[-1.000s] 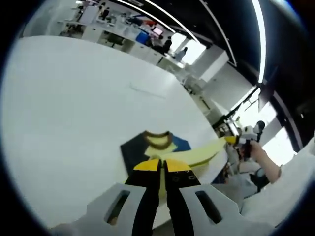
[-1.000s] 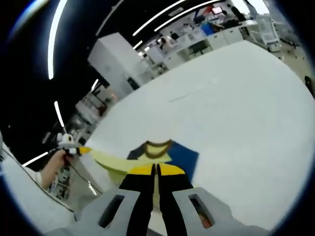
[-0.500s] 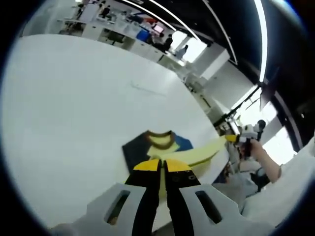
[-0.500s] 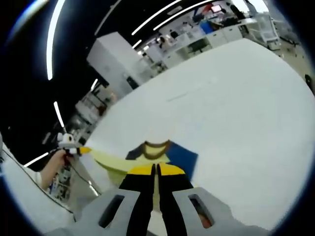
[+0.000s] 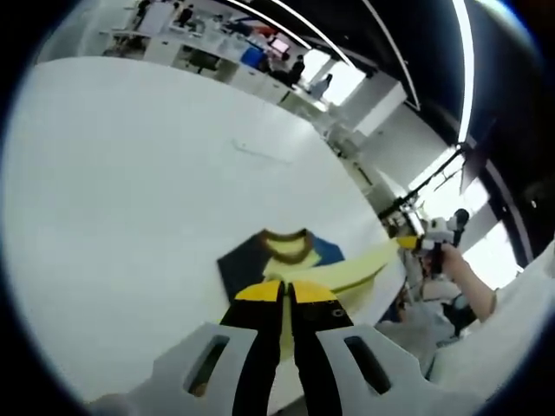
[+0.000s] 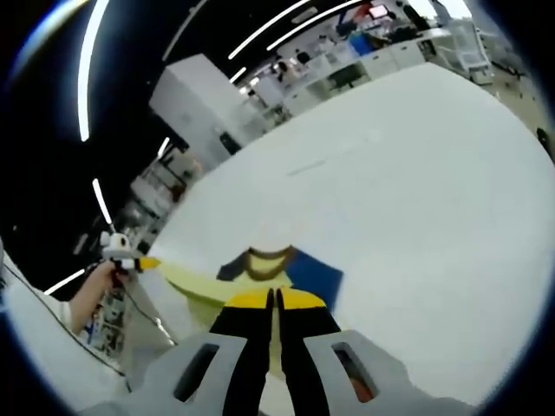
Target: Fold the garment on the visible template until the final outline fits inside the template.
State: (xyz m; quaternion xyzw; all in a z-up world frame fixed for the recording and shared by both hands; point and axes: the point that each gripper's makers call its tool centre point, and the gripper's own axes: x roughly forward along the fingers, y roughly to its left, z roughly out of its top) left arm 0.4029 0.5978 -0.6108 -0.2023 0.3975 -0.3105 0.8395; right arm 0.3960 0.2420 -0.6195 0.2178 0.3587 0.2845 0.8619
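Left gripper view: the white table point(image 5: 130, 191) is seen spreading away from the camera, and the left gripper point(image 5: 285, 295) is seen at the bottom with its yellow-tipped black jaws pressed together on the pale yellow fabric of the garment point(image 5: 282, 260). The garment lies at the near edge of the table, its brown collar turned toward the far side and dark blue panels flat on the surface on either side of it. From the jaws a yellow band of cloth is stretched off to the right, clear of the table, to the right gripper point(image 5: 414, 243), held in a hand point(image 5: 455, 273) beyond the table's edge. In the right gripper view, the same cloth is seen reaching leftward to the left gripper point(image 6: 139, 262), held in a hand point(image 6: 91, 295), while the right gripper point(image 6: 274, 299) is closed on the yellow fabric just in front of the collar. A faint rectangular outline point(image 6: 305, 165) is marked farther along the table.
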